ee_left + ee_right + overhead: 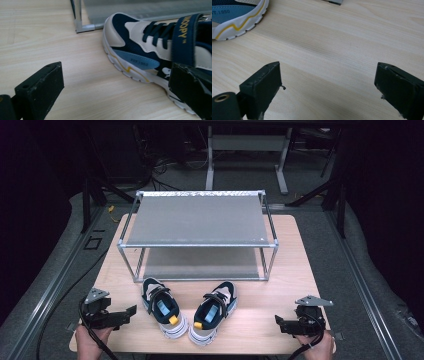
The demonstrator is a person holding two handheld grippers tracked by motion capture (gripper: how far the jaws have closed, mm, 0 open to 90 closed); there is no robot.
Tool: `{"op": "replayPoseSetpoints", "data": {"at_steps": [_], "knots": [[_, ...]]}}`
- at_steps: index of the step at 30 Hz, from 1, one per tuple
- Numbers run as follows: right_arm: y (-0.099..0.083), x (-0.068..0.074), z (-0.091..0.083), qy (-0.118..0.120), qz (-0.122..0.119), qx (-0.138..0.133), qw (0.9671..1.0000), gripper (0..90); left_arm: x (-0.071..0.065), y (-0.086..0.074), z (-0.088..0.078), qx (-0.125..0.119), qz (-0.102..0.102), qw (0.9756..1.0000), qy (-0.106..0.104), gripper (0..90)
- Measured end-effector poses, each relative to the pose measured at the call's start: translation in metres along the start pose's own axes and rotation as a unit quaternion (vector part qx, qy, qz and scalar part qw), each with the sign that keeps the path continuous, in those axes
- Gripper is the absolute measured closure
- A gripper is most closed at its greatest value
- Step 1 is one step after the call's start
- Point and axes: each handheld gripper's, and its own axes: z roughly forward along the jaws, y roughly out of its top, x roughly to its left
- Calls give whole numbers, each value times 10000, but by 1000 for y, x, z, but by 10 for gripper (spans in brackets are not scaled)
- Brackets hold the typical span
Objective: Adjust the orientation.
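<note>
Light wood-grain table (pixel 280 320), pale laminate with fine streaks running across it, sitting in a pretty dark room. Grey carpet-like floor (pixel 350 250) all around, with metal rails (pixel 50 285) running along both sides of the table and some black cables trailing off at the left. Farther back there's a grey metal stand (pixel 247 150) and more cables in the shadows; hard to make out much else back there.

On the far half of the table stands a two-tier shoe rack (pixel 197 220), silver tube frame with grey shelves, both shelves bare. One of its corner feet (pixel 83 27) sits on the wood just beside the toe of the left shoe.

The two sneakers sit side by side right in front of the rack, toes pointing toward it, heels toward the person. Left shoe (pixel 162 306) and right shoe (pixel 214 311) are navy, cream and white with a strap over the laces and a yellow tab at the heel. They angle apart a bit at the toes, heels nearly touching.

The left gripper (pixel 131 312) hovers low at the near left corner, jaws spread wide, nothing between them, aimed at the side of the left shoe. The right gripper (pixel 278 321) is at the near right corner, jaws also wide apart over bare wood, well apart from the right shoe.
</note>
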Motion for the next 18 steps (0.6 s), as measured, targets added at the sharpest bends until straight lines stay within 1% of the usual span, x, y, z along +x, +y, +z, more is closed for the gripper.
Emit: {"op": "replayPoseSetpoints", "data": {"at_steps": [2,3,6,7,9,10,11,12,14,16,17,18], "knots": [[0,1,0,28,13,5,10000,68,-3,2,-1,-5,32,10000,-47,1],[0,0,-2,149,-1,4,9999,69,-5,3,-2,-1,64,10000,-57,1],[0,2,-4,135,11,-7,9999,70,-9,7,-5,-52,126,9999,-81,1],[0,3,-5,72,5,-11,10000,70,-11,8,-6,-54,124,9999,-91,1],[2,5,-7,37,-10,-21,10000,72,-15,10,-6,-39,173,9998,-125,1],[2,6,-7,32,-9,-18,10000,73,-19,12,-5,1,228,9996,-164,1],[2,6,-7,32,-9,-18,10000,73,-19,12,-5,1,228,9996,-164,1],[2,8,-7,25,-67,-4,10000,81,-21,13,-4,25,247,9995,-191,1],[2,9,-6,4,-87,5,10000,82,-25,15,-2,75,262,9993,-243,3],[2,9,-3,33,-103,48,9999,84,-29,18,1,93,266,9992,-294,16],[2,8,-2,141,-74,58,9999,84,-32,20,2,92,275,9991,-311,25],[2,8,-2,133,-72,43,9999,84,-37,22,3,66,295,9990,-344,26]]}}
